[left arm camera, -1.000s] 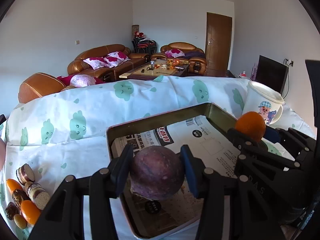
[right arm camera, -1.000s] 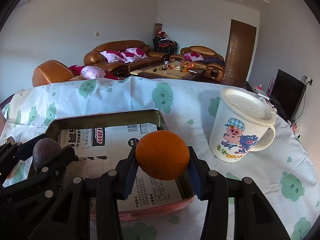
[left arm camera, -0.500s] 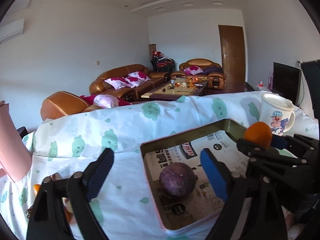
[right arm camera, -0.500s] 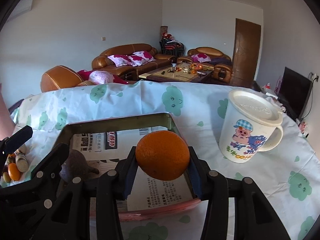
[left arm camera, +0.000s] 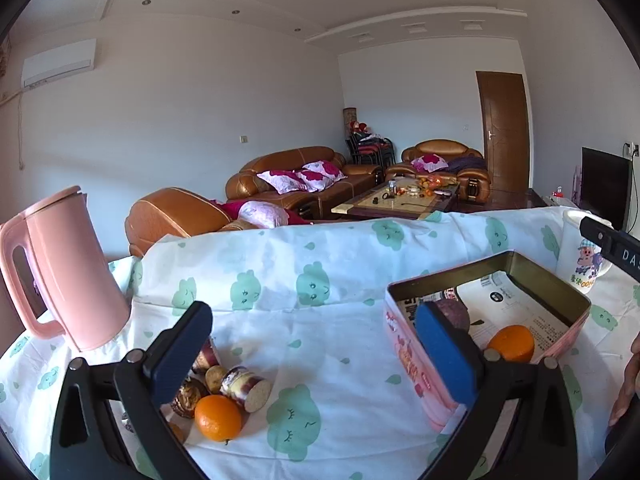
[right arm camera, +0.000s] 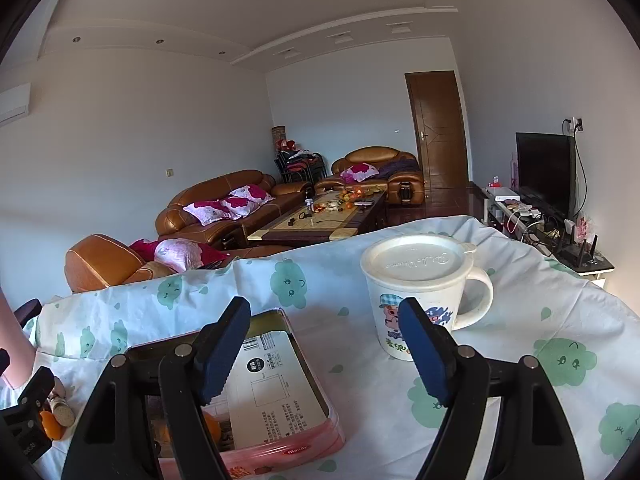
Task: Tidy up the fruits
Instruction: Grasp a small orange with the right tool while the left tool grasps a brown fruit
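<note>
Right gripper [right arm camera: 324, 344] jaws spread, nothing between them. Below: tin [right arm camera: 316, 396] with orange [right arm camera: 211, 426] inside. Lidded mug [right arm camera: 416, 300] just right.

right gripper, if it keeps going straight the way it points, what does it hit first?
Probably the lidded pig mug, just right of the line between the open right gripper fingers; depth is unclear, so it might only reach tablecloth.

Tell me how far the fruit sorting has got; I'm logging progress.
Done: an orange and a purple fruit lie in the tin. In hand: nothing; both the left tongs and right tongs are open and empty. Left: another orange sits on the cloth among snacks.
</note>
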Demonstrator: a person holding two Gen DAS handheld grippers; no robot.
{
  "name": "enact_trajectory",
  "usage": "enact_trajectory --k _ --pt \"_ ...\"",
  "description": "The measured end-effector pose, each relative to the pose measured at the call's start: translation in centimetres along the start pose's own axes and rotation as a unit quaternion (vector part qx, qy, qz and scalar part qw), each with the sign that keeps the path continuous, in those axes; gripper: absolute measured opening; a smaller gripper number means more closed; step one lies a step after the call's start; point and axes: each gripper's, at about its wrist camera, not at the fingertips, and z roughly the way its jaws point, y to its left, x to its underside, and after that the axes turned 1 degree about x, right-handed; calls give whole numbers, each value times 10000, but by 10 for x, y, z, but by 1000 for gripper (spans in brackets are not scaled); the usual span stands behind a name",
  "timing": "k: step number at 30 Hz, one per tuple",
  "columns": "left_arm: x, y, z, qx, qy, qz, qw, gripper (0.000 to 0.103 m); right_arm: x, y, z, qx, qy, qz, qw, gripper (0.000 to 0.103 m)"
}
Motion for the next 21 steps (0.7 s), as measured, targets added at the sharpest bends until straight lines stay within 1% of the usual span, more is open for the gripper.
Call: enact_trajectory --k 2,4,7,10,13,15,19,21 --pt "3 8 -1 15 64 -51 10000 103 6 10 -2 15 53 -87 9999 78" --pt "6 15 -4 -42 67 -42 10000 103 12 22 -5 -103 116 -211 9997 78" --pt "12 24 -7 -118 95 13 9999 103 21 46 -14 -256 197 -619 9976 78" --pt "17 35 -5 -197 216 14 9996 103 32 69 -24 -508 342 -919 9939 78" --pt "20 49 -3 -257 344 -40 9991 103 40 87 -33 -715 381 -1101 9906 78" --pt "22 57 -2 -294 428 -48 9986 103 46 98 -38 -844 472 -1133 9888 78" --pt "27 73 4 -350 588 -35 9976 103 58 120 -41 -1246 851 -957 9839 78" --pt "28 83 5 -361 635 -68 9973 103 63 135 -44 -1377 1004 -886 9814 78"
